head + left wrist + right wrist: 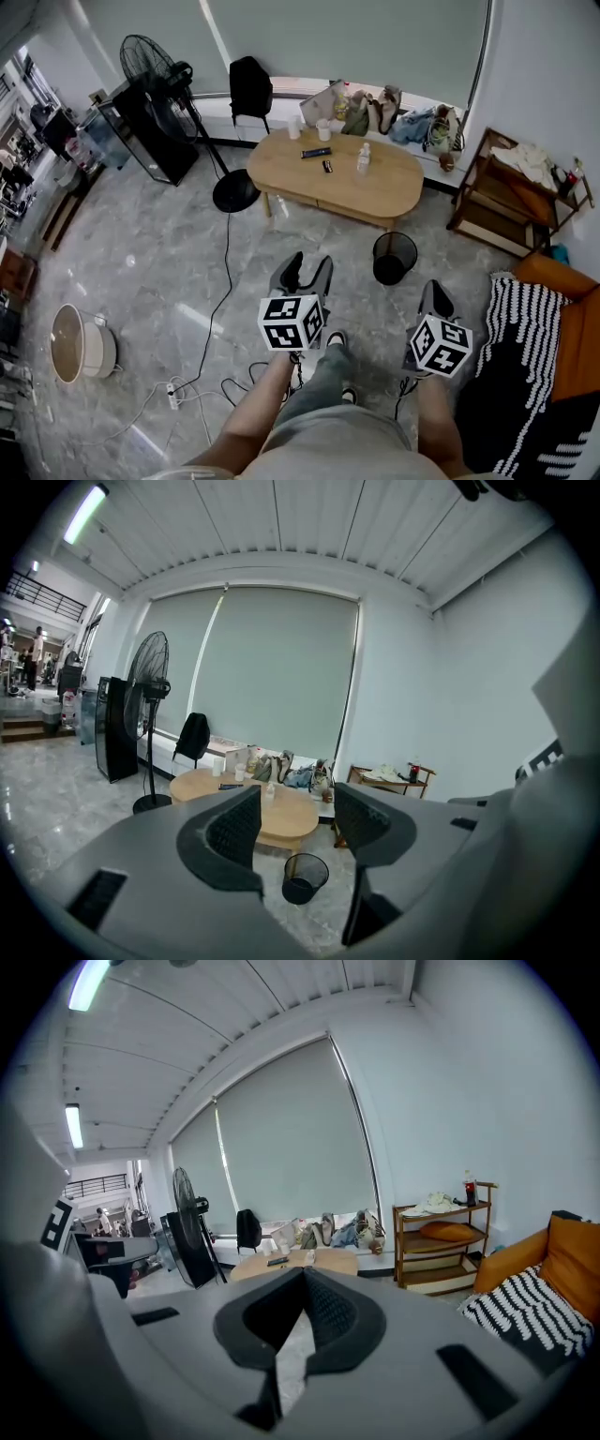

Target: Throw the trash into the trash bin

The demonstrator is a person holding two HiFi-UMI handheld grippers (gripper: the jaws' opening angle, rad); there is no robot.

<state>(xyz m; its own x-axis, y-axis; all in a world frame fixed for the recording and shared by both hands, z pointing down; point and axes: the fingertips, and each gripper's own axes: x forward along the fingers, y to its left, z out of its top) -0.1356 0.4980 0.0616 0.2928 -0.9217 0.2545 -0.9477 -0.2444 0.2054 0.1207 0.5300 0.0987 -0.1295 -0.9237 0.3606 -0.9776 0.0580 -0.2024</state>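
Beyond wide-spread left gripper [298, 803], trash bin [305, 878] (unseen in right gripper view)

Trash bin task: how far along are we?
Done: nothing visible; the trash bin sits beside the table, its inside too dark to judge. In hand: nothing; left gripper open and empty, right gripper shut and empty, both short of the table. Left: all of it: pick trash, perhaps among the bottle and cups on the table, and bin it.
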